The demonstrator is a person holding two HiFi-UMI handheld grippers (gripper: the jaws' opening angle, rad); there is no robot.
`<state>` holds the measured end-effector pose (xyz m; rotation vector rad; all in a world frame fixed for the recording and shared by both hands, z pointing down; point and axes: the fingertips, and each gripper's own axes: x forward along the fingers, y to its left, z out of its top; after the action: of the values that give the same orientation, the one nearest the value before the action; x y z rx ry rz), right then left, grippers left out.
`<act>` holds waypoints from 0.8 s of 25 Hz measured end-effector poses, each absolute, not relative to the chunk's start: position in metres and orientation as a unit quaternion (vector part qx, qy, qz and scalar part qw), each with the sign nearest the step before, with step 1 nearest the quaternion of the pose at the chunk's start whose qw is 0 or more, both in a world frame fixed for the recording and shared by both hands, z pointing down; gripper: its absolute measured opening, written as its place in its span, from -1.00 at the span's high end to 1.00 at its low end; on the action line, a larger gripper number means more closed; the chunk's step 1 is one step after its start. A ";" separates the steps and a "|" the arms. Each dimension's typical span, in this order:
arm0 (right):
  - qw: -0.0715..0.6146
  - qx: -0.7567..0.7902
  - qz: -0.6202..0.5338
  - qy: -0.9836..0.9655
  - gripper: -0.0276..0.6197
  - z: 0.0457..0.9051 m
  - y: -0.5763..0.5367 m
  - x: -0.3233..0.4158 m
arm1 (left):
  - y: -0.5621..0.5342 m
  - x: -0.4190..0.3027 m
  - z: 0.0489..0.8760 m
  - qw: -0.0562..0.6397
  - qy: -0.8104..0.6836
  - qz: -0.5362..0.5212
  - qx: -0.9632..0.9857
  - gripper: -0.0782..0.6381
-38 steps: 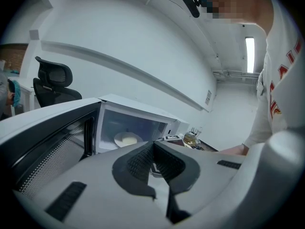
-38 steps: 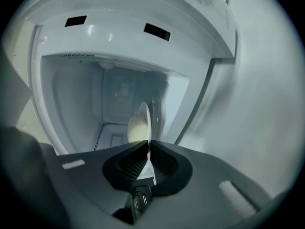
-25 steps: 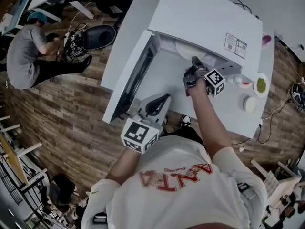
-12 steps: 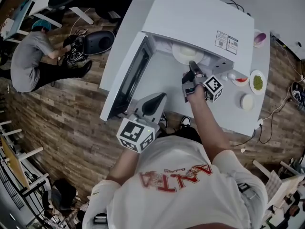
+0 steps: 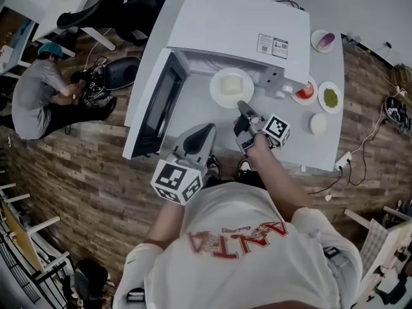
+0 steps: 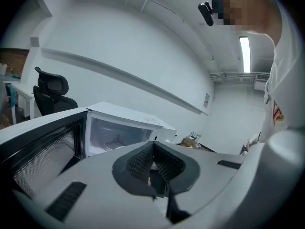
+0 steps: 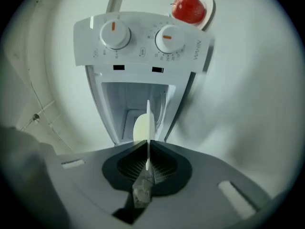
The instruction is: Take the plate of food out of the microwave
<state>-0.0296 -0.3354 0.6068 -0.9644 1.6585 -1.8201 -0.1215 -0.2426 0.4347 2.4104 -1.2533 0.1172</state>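
Right gripper (image 5: 243, 106) tight on plate (image 5: 217, 94) rim, pale food (image 5: 231, 85) on it indistinct

The pale counter (image 5: 196, 111) carries a white microwave (image 5: 238, 28), which stands toward the back and takes up most of the left part, its door (image 5: 156, 105) swung open on the left. To the right of the microwave lie four small dishes. One with something purple (image 5: 323, 41) sits level with the microwave's back. One with a red fruit (image 5: 305, 91) sits just beside the microwave's front right corner, and one with something green (image 5: 330, 97) is next to it. A plain white one (image 5: 318, 123) lies farthest forward.
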 end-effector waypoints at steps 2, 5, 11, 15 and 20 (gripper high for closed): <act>0.233 -0.349 -0.673 0.609 0.86 0.610 -0.315 -0.021 | -0.238 -0.113 0.430 0.203 -0.450 0.040 0.869 0.76; 0.218 -0.348 -0.679 0.609 0.86 0.616 -0.287 -0.001 | -0.230 -0.098 0.425 0.195 -0.446 0.039 0.872 0.76; 0.209 -0.374 -0.687 0.587 0.86 0.643 -0.242 0.054 | -0.211 -0.062 0.424 0.190 -0.433 0.041 0.880 0.76; 0.203 -0.399 -0.685 0.574 0.85 0.664 -0.225 0.089 | -0.202 -0.045 0.422 0.183 -0.432 0.042 0.882 0.76; 0.203 -0.419 -0.682 0.563 0.85 0.682 -0.220 0.123 | -0.193 -0.036 0.423 0.181 -0.441 0.048 0.878 0.76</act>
<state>0.1230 -0.2199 0.6817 -1.1704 1.5728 -1.9047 -0.0355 -0.1934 0.4226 2.4782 -1.2449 0.1350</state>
